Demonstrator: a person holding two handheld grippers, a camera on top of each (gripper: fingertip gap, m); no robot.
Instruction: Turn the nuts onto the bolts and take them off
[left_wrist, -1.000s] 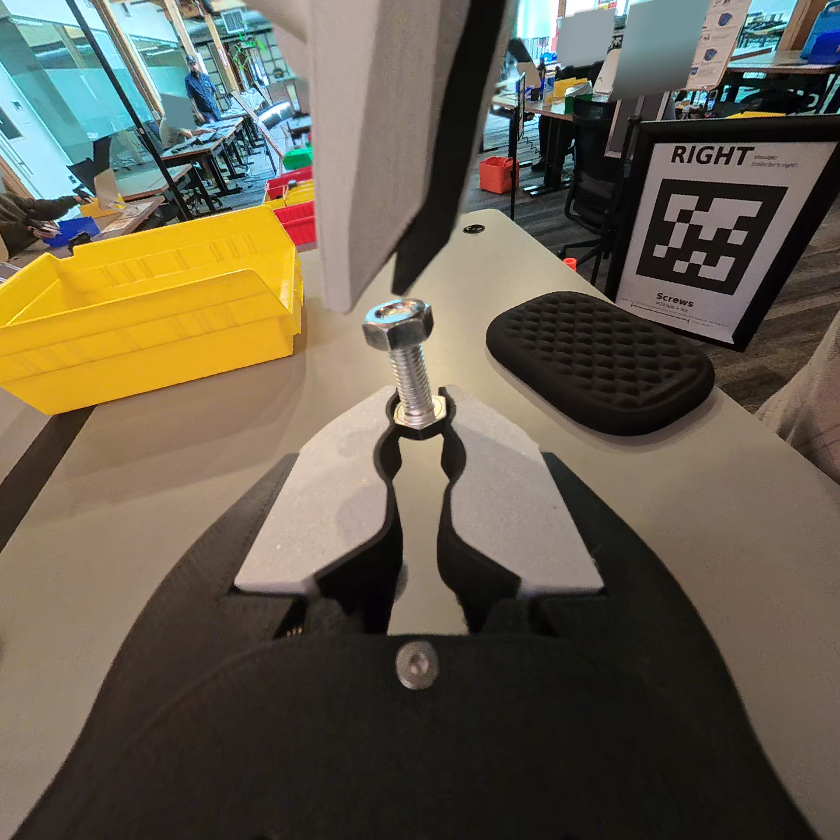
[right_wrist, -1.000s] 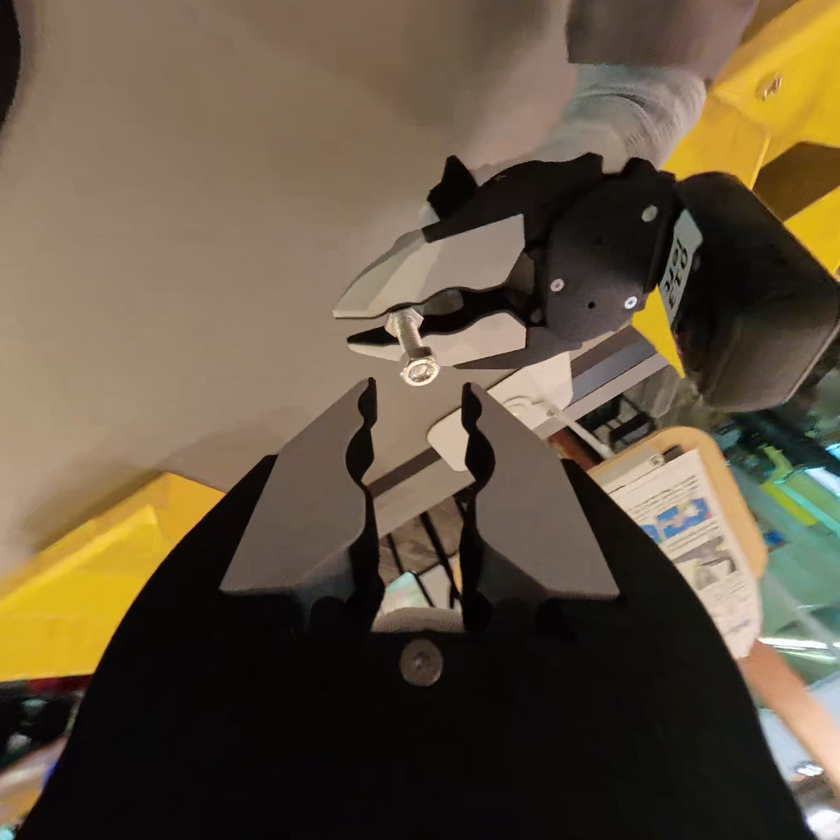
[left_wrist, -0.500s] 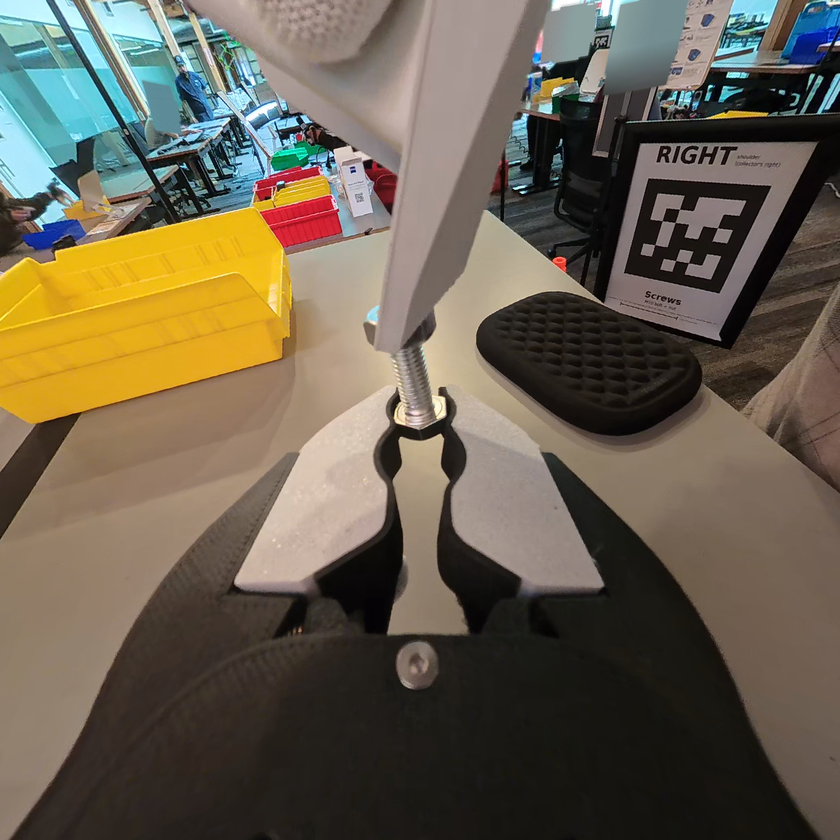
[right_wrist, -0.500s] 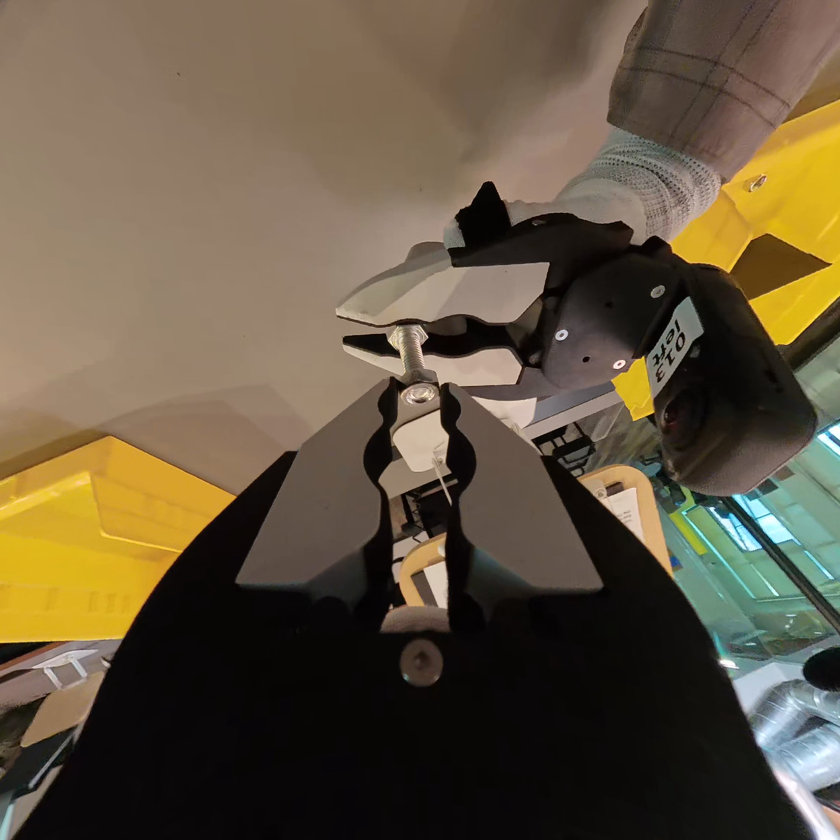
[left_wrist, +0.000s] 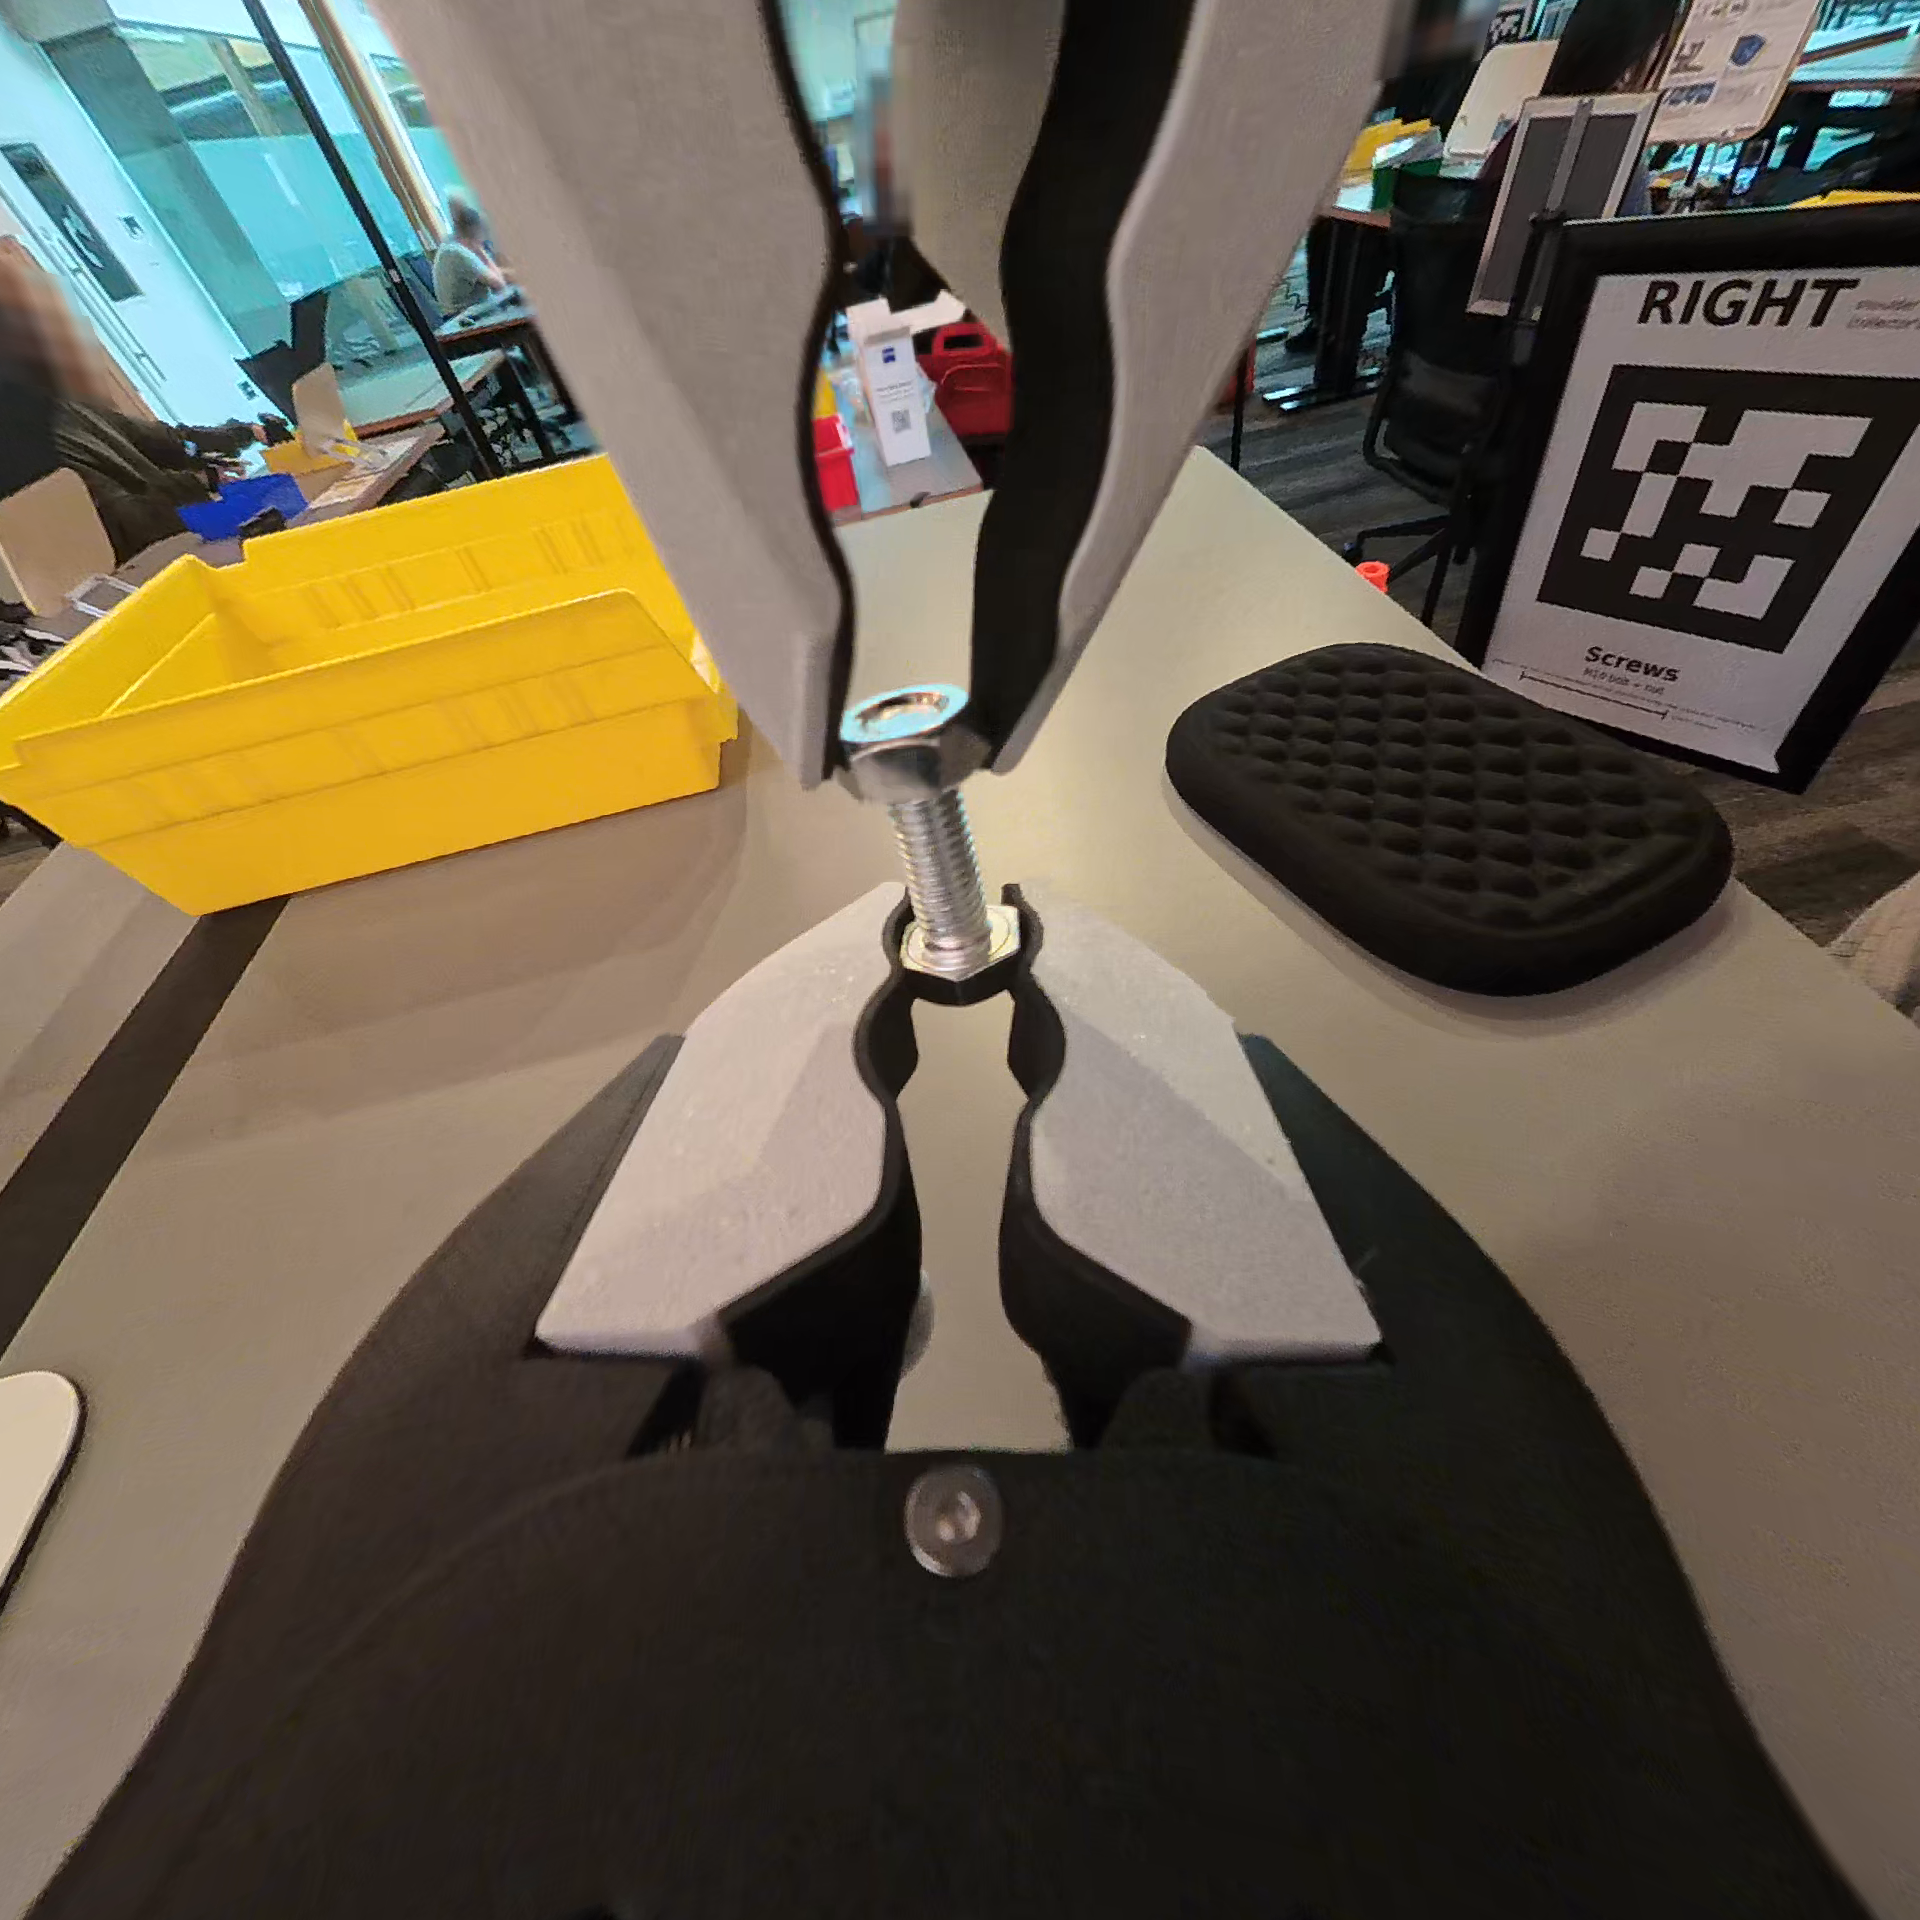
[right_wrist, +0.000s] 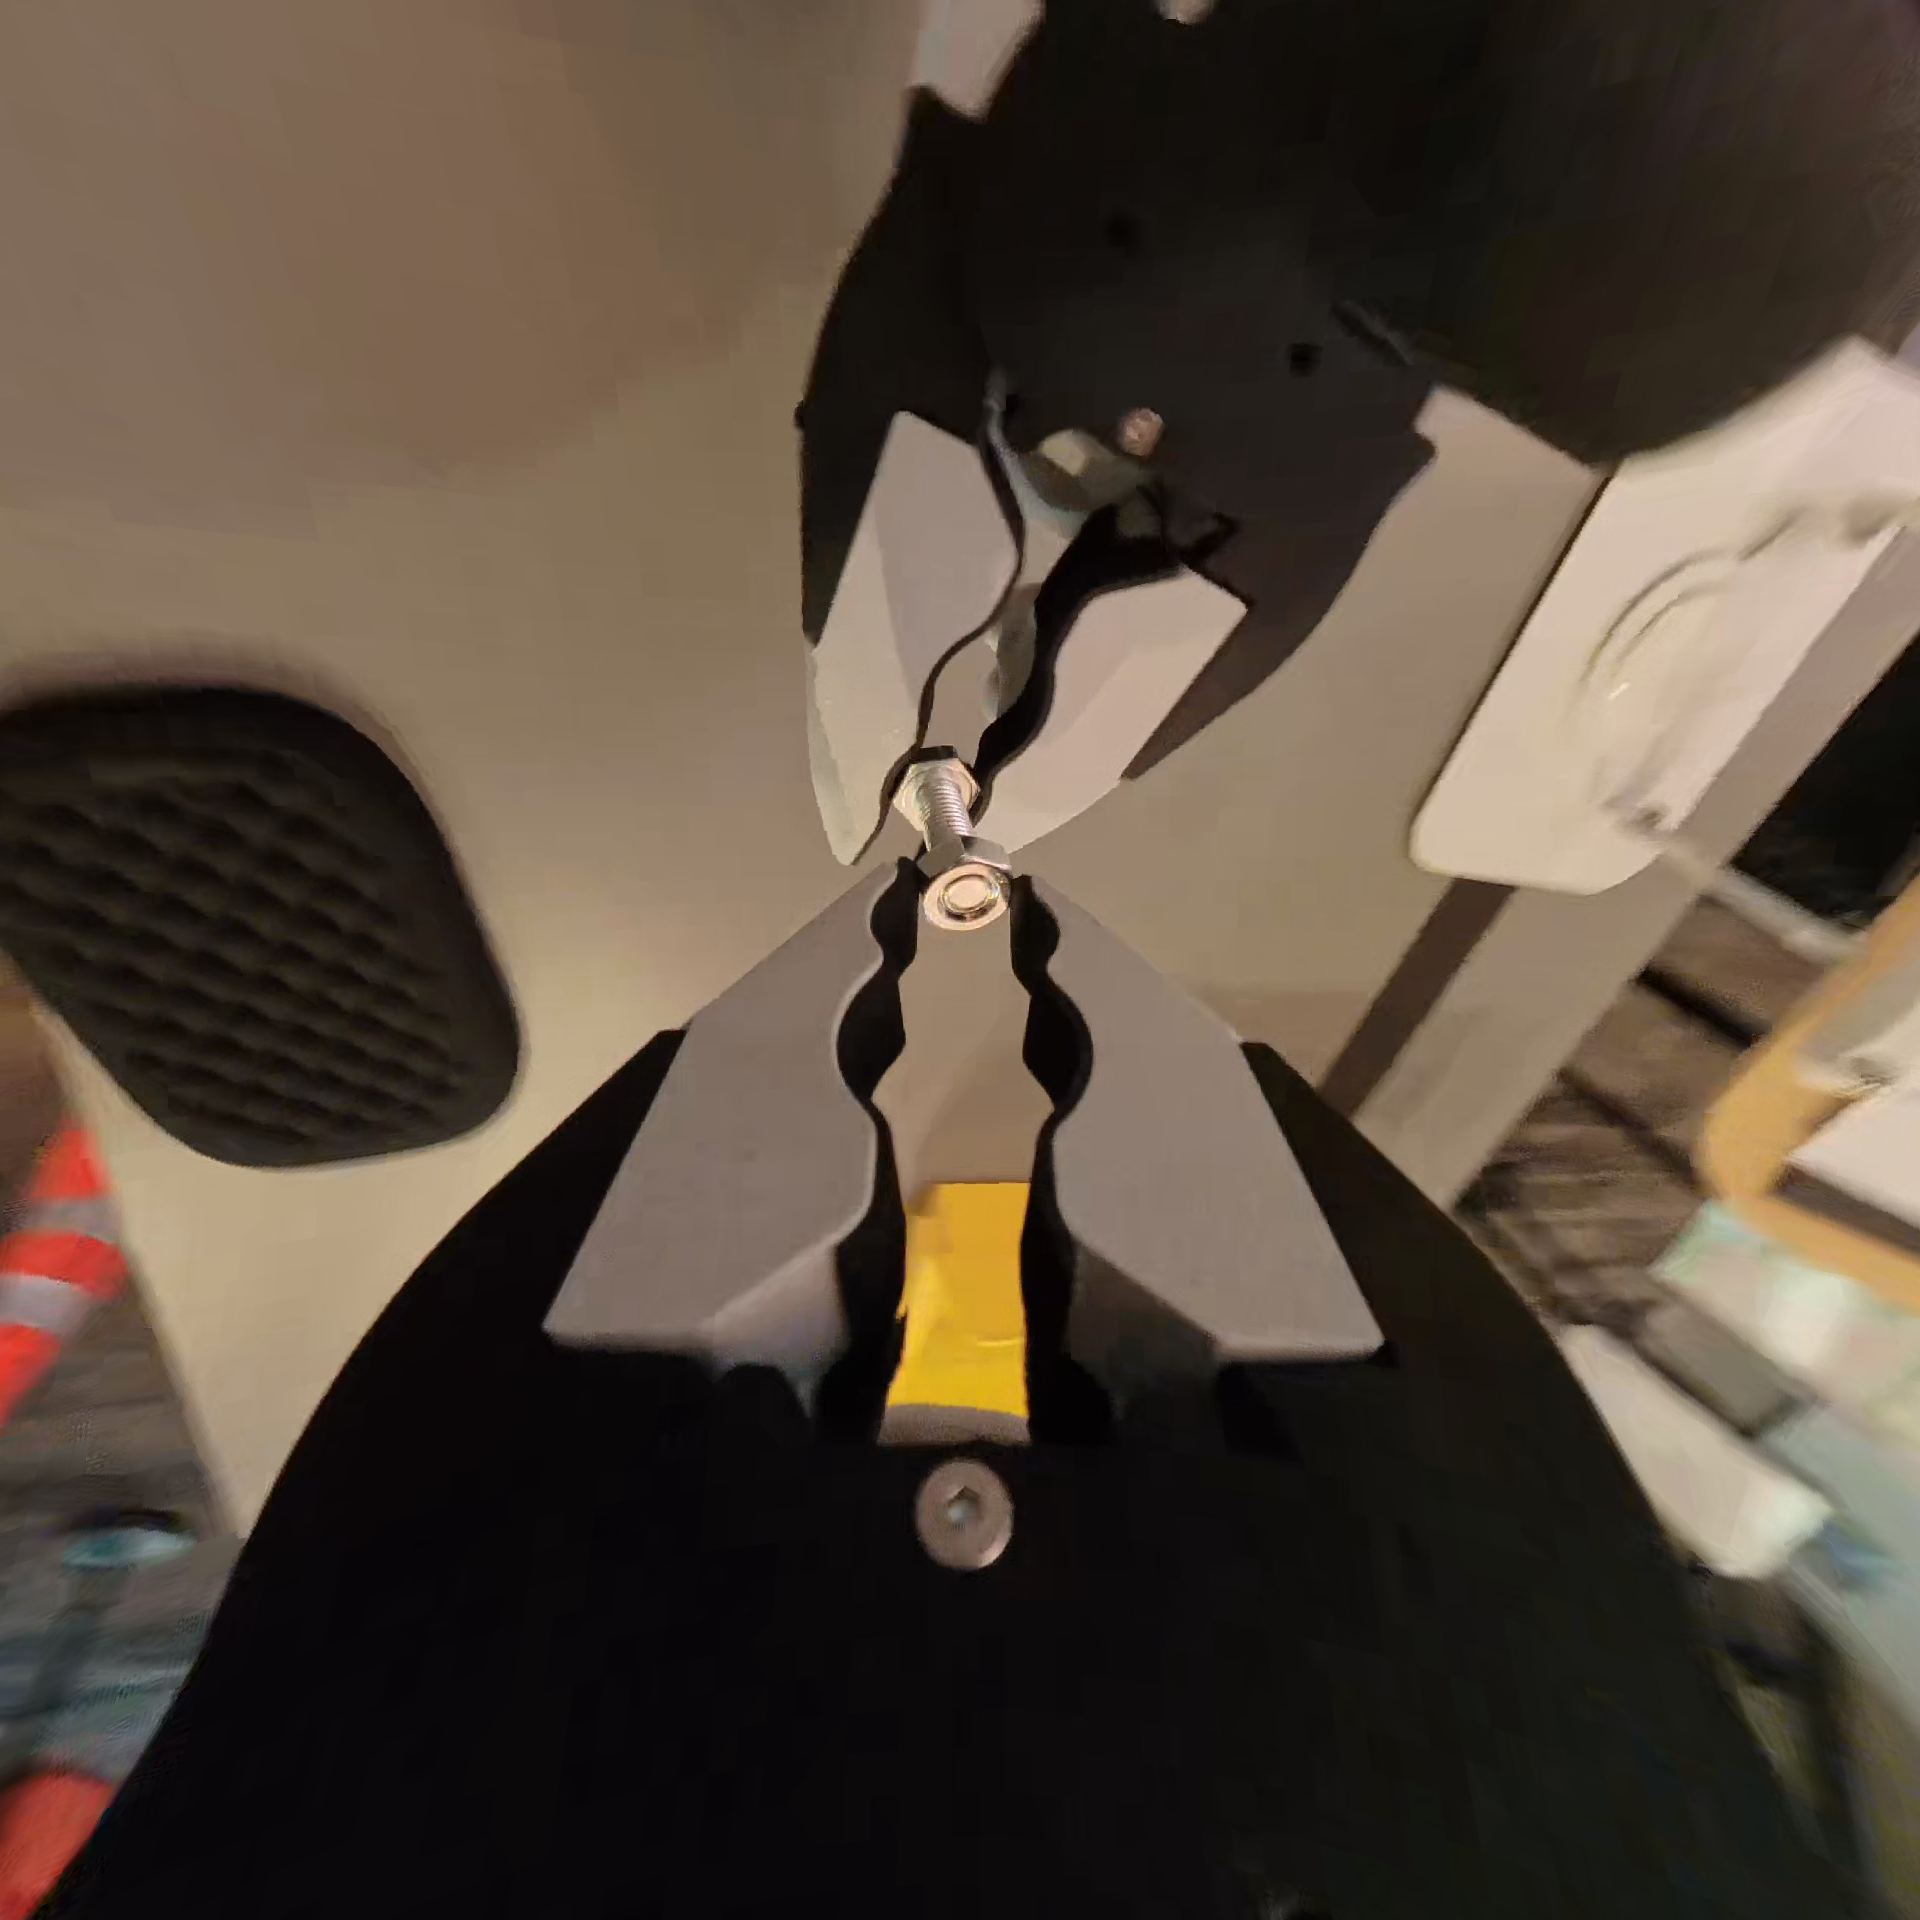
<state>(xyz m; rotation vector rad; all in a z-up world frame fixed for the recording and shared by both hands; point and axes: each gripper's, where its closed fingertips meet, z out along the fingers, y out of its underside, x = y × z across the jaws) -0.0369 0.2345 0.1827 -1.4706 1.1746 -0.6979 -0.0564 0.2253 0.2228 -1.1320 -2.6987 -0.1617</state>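
Observation:
A silver bolt stands upright above the grey table. A hex nut sits low on its thread. My left gripper is shut on the nut and holds the bolt a little above the table. My right gripper comes down from above and is shut on the bolt head. In the right wrist view my right gripper pinches the bolt head at its tips. My left gripper shows beyond it, holding the nut.
A yellow bin stands at the back left of the table. A black textured pad lies at the right, in front of a framed marker sign. A white flat object lies near the table edge. People sit at far desks.
My right gripper came down from above the bolt, closed on the bolt head, then swung round it. My left gripper kept its hold on the nut.

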